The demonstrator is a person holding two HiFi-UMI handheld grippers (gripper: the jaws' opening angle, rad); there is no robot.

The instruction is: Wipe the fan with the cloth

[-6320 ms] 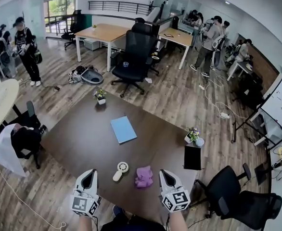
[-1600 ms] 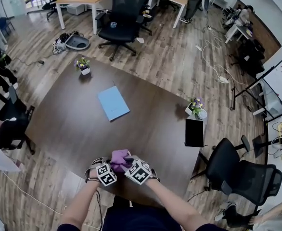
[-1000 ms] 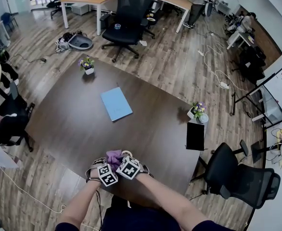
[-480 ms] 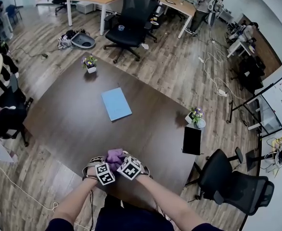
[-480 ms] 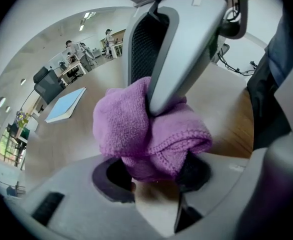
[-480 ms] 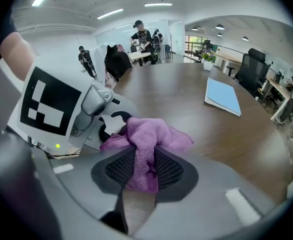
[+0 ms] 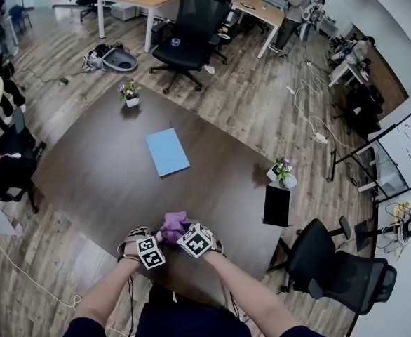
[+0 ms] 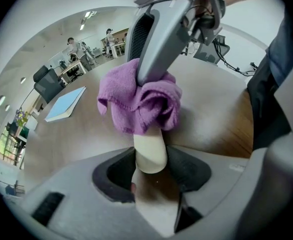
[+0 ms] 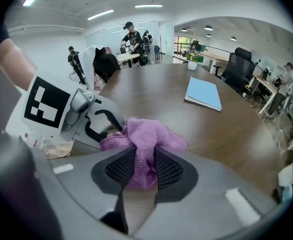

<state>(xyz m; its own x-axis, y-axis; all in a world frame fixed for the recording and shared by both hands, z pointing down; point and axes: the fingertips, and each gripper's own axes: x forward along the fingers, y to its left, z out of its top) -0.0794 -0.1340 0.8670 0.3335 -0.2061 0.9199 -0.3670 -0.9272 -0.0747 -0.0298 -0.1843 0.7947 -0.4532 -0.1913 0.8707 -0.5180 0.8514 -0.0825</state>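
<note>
The small cream fan is held by its handle (image 8: pixel 150 153), on which my left gripper (image 8: pixel 150 160) is shut; its head is hidden under the purple cloth (image 8: pixel 139 104). My right gripper (image 9: pixel 145 166) is shut on that cloth (image 9: pixel 147 136) and presses it onto the fan from above. In the head view both grippers meet at the table's near edge, the left gripper (image 7: pixel 159 237) beside the right gripper (image 7: pixel 182 232), with the cloth (image 7: pixel 172 223) bunched between them. The left gripper's body (image 9: pixel 89 116) shows just behind the cloth in the right gripper view.
On the dark wooden table (image 7: pixel 100 167) lie a blue notebook (image 7: pixel 167 151), a flower pot (image 7: pixel 129 93) at the far corner, another flower pot (image 7: pixel 281 171) and a black tablet (image 7: pixel 276 204) at the right edge. A black office chair (image 7: pixel 332 265) stands to the right.
My right gripper has slid the cloth a little to the right and away over the fan. The left gripper has kept still with the handle.
</note>
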